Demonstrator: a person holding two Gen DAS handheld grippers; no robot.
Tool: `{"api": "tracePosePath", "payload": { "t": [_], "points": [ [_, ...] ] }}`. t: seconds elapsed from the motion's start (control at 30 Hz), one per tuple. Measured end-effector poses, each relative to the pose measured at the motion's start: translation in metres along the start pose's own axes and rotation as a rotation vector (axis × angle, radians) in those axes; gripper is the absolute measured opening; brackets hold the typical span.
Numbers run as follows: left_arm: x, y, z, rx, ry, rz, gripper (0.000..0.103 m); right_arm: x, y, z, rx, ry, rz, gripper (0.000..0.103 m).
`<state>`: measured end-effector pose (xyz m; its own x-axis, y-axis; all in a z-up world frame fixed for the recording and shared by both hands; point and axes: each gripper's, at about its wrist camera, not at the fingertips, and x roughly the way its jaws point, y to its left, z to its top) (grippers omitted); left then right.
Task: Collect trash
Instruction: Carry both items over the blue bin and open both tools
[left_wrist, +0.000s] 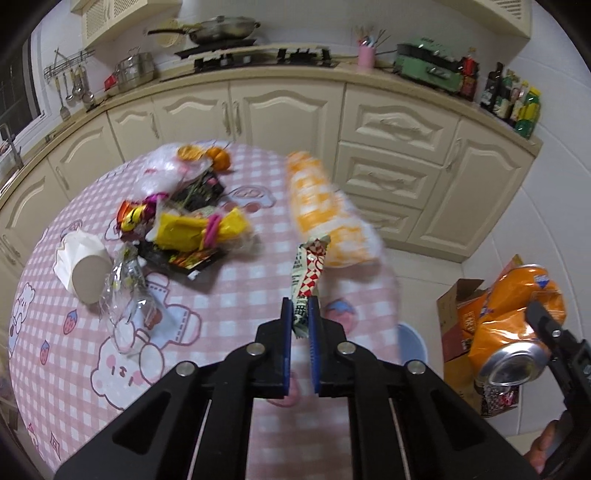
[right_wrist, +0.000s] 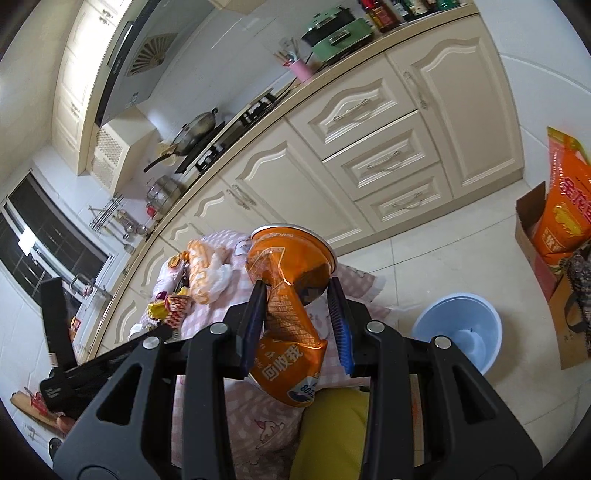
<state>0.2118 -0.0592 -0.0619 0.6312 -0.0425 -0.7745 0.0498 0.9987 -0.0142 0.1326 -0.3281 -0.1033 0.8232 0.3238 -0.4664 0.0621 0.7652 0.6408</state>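
Observation:
My left gripper (left_wrist: 300, 310) is shut on a red, white and green patterned wrapper (left_wrist: 309, 271), from which a blurred orange-and-white checked plastic bag (left_wrist: 325, 206) hangs, held above the pink checked table (left_wrist: 236, 299). My right gripper (right_wrist: 297, 295) is shut on a crushed orange drink can (right_wrist: 288, 295), held in the air to the right of the table; the can also shows in the left wrist view (left_wrist: 517, 325). A pile of trash (left_wrist: 184, 221) lies on the table's far left: yellow wrapper, dark wrappers, clear plastic, orange peel. A light blue bin (right_wrist: 458, 328) stands on the floor.
A paper cup (left_wrist: 86, 271) lies on its side at the table's left. A cardboard box with an orange sack (right_wrist: 557, 229) stands on the floor at right. Cream kitchen cabinets (left_wrist: 295, 114) and a stove counter run behind the table. Something yellow (right_wrist: 328, 435) lies below my right gripper.

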Motion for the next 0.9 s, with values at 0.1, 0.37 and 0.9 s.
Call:
{"api": "tracePosePath", "payload": {
  "t": [0.1, 0.37, 0.9],
  "points": [
    [-0.013, -0.016, 0.000, 0.028, -0.030, -0.032, 0.008, -0.010, -0.010, 0.001, 0.012, -0.015, -0.020, 0.034],
    [-0.010, -0.072, -0.004, 0.129, -0.004, -0.130, 0.008, -0.029, -0.034, 0.007, 0.043, -0.047, -0.069, 0.034],
    [0.065, -0.180, -0.021, 0.267, 0.189, -0.220, 0.009, -0.039, -0.102, 0.016, 0.131, -0.049, -0.207, 0.034]
  ]
}}
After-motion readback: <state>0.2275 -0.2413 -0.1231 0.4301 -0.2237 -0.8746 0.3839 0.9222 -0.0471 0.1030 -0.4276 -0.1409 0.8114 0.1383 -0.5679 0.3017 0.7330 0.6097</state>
